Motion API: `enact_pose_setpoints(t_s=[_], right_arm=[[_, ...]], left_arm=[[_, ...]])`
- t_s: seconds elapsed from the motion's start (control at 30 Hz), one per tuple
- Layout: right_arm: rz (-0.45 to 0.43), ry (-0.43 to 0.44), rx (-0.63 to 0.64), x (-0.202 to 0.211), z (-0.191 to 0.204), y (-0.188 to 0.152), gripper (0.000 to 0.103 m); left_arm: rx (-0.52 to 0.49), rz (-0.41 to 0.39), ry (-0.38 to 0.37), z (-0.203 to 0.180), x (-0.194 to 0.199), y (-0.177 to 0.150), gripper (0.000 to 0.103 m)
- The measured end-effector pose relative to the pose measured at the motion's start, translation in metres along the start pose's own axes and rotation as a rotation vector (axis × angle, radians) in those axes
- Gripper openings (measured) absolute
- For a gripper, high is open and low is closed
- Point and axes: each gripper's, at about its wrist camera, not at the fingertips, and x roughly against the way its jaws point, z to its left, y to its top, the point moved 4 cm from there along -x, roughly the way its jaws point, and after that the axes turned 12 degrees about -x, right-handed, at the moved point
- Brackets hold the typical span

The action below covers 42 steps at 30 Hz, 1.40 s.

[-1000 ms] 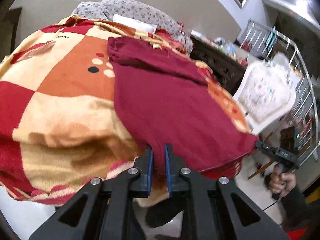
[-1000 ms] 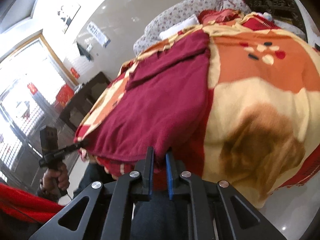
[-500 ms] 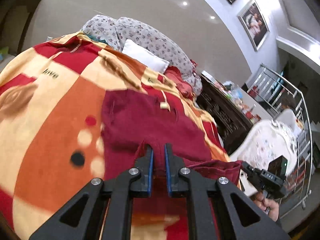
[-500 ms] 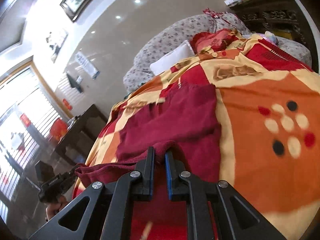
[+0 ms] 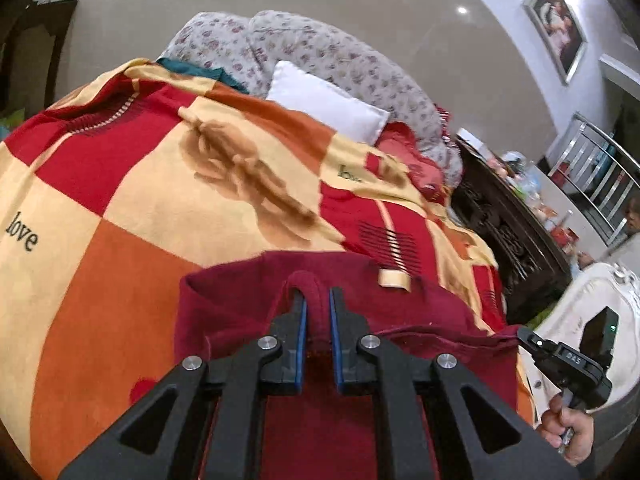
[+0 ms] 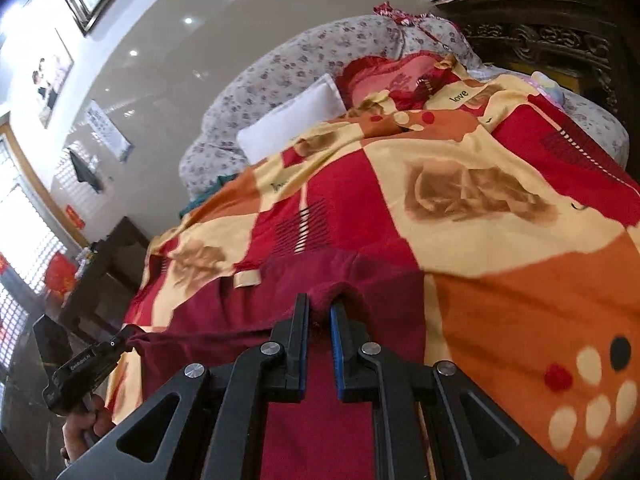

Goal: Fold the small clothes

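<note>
A dark red garment (image 5: 240,304) (image 6: 216,316) lies on the patchwork blanket (image 5: 132,208) (image 6: 500,240) of a bed. My left gripper (image 5: 318,304) is shut on a pinched fold of its edge. My right gripper (image 6: 320,308) is shut on the edge's other corner. The lifted edge hangs taut between them, over the garment's far part, close to a cream neck label (image 5: 394,280) (image 6: 247,279). In the left wrist view the right gripper (image 5: 524,334) shows at the right; in the right wrist view the left gripper (image 6: 120,338) shows at the left, each in a hand (image 5: 568,436).
A white pillow (image 5: 328,108) and flowered bedding (image 5: 320,52) lie at the head of the bed. A dark carved cabinet (image 5: 508,240), a white chair (image 5: 592,300) and a metal railing (image 5: 600,176) stand along one side. A dark low table (image 6: 104,264) stands on the other.
Both grippers have carried the garment's edge from the bed's near side forward and upward over the garment, toward its collar end. The garment now lies doubled over itself.
</note>
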Motion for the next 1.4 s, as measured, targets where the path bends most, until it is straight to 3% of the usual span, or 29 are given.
enact_pose_setpoints(t_s=[0.2, 0.23, 0.3, 0.33, 0.37, 0.4, 0.47, 0.57, 0.67, 0.73, 0.8, 0.9, 1.03, 1.2, 1.23, 1.27, 1.4], right_arm=[[0.022, -0.017, 0.023, -0.037, 0.002, 0.018, 0.012], [0.039, 0.000, 0.020, -0.043, 0.002, 0.020, 0.015], [0.062, 0.027, -0.021, -0.052, -0.004, 0.022, 0.035], [0.068, 0.051, -0.042, -0.051, -0.005, 0.023, 0.053], [0.064, 0.070, -0.054, -0.048, -0.006, 0.023, 0.065], [0.036, 0.082, -0.063, -0.039, -0.006, 0.024, 0.069], [0.004, 0.118, -0.060, -0.024, -0.005, 0.025, 0.079], [-0.036, 0.104, -0.028, 0.001, -0.005, 0.026, 0.080], [-0.071, -0.006, 0.090, 0.017, 0.001, 0.019, 0.080], [-0.046, -0.060, 0.211, 0.016, 0.014, 0.005, 0.080], [-0.013, -0.089, 0.307, 0.008, 0.027, -0.009, 0.080], [0.002, -0.063, 0.376, -0.004, 0.047, -0.022, 0.079], [0.021, -0.054, 0.388, -0.039, 0.056, -0.020, 0.079], [0.053, -0.296, 0.384, -0.096, 0.019, -0.013, 0.074], [0.061, -0.309, 0.369, -0.105, 0.008, -0.014, 0.079], [0.050, -0.318, 0.360, -0.108, 0.001, -0.013, 0.090], [0.037, -0.265, 0.263, -0.115, -0.019, -0.007, 0.094]], left_arm=[[0.001, 0.013, 0.050, 0.012, -0.030, 0.006, 0.012], [-0.004, 0.031, 0.056, 0.013, -0.036, 0.006, 0.017], [-0.025, 0.046, 0.073, 0.014, -0.040, 0.011, 0.040], [-0.044, 0.025, 0.101, 0.015, -0.035, 0.015, 0.064], [-0.053, 0.003, 0.120, 0.017, -0.029, 0.017, 0.076], [-0.064, -0.037, 0.130, 0.021, -0.017, 0.023, 0.078], [-0.068, -0.052, 0.125, 0.026, -0.004, 0.027, 0.078], [-0.131, -0.066, 0.142, 0.016, 0.015, 0.024, 0.078], [-0.339, -0.053, 0.146, -0.030, 0.013, 0.008, 0.078], [-0.483, -0.024, 0.118, -0.066, 0.000, -0.004, 0.078], [-0.545, 0.012, 0.092, -0.090, -0.018, -0.015, 0.078], [-0.509, 0.028, 0.159, -0.088, -0.044, -0.015, 0.078], [-0.346, 0.072, 0.236, -0.046, -0.070, -0.016, 0.078], [-0.255, 0.103, 0.215, -0.010, -0.087, -0.027, 0.077], [-0.245, 0.093, 0.209, -0.007, -0.086, -0.027, 0.077], [-0.240, 0.086, 0.202, -0.006, -0.086, -0.027, 0.077], [-0.223, 0.076, 0.182, -0.002, -0.087, -0.029, 0.077]])
